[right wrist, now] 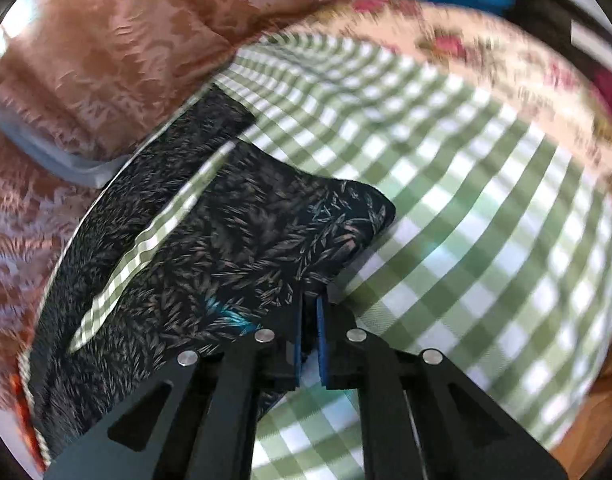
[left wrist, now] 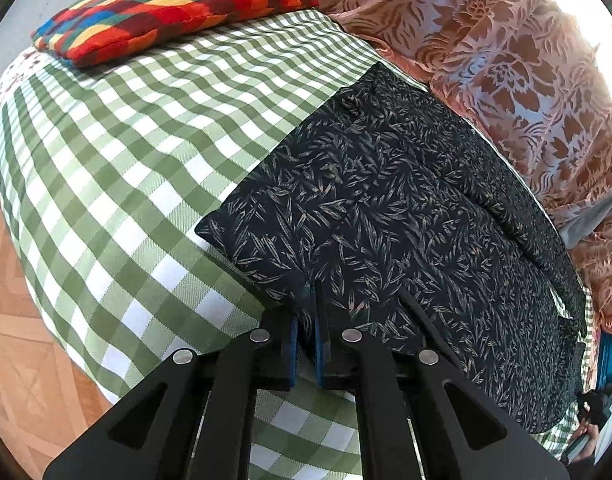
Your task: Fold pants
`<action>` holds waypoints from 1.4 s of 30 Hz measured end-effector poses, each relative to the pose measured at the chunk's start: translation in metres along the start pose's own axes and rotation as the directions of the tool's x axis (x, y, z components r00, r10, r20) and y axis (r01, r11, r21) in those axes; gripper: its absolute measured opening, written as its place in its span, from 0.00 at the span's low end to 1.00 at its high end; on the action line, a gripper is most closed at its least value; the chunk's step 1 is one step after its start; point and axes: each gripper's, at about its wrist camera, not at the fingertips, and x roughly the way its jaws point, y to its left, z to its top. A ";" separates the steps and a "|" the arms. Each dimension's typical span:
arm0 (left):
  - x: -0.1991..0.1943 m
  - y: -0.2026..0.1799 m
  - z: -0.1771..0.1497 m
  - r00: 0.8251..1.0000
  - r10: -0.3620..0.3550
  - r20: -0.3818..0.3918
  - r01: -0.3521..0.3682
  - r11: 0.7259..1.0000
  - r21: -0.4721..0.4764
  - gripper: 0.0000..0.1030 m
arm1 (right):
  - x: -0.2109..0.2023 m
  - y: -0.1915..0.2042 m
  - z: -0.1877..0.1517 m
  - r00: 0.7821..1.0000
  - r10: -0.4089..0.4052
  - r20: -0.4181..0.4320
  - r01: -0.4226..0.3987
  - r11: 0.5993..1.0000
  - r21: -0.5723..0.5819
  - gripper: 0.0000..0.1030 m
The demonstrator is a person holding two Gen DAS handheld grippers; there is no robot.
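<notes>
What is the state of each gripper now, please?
Left gripper: shut on the pants.
Right gripper: shut on the pants.

The right gripper pinches the near edge of the dark leaf-print pants, its blue pads close together on the cloth; the pants lie on a green checked sheet, a strip of which shows between two dark parts; a brown patterned curtain hangs behind; the picture is blurred.

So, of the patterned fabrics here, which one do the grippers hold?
The dark pants with the small leaf print. Both the left gripper and the right gripper pinch their edge. The green checked sheet, the floral curtain and the multicoloured cushion are not held.
</notes>
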 end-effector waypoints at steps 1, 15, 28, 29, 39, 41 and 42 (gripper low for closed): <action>-0.002 0.000 0.002 1.000 -0.003 0.001 0.003 1.000 0.007 0.04 | -0.011 -0.003 -0.001 1.000 -0.011 0.016 0.011 1.000 -0.008 0.05; 0.003 -0.002 0.005 0.999 0.014 -0.041 -0.011 0.998 0.059 0.07 | -0.041 -0.053 -0.049 0.993 -0.118 -0.022 0.118 0.993 0.003 0.14; -0.056 0.040 0.050 0.988 0.072 0.139 -0.063 0.996 -0.066 0.32 | -0.061 0.110 -0.082 0.992 0.115 0.046 -0.092 0.934 -0.345 0.68; -0.055 0.036 0.057 0.988 0.046 0.146 -0.037 0.997 -0.068 0.32 | -0.054 0.134 -0.093 0.987 0.159 0.001 -0.147 0.911 -0.385 0.68; 0.010 -0.041 0.143 0.990 -0.104 0.100 0.102 0.994 0.028 0.32 | -0.011 0.269 -0.175 0.922 0.318 -0.223 -0.387 0.703 -0.597 0.69; 0.034 -0.055 0.163 0.992 -0.105 0.068 0.102 0.994 0.046 0.38 | -0.001 0.272 -0.177 0.915 0.319 -0.248 -0.404 0.695 -0.594 0.69; 0.044 -0.059 0.170 0.993 -0.099 0.059 0.097 0.994 0.046 0.48 | 0.000 0.273 -0.181 0.913 0.320 -0.254 -0.408 0.696 -0.591 0.69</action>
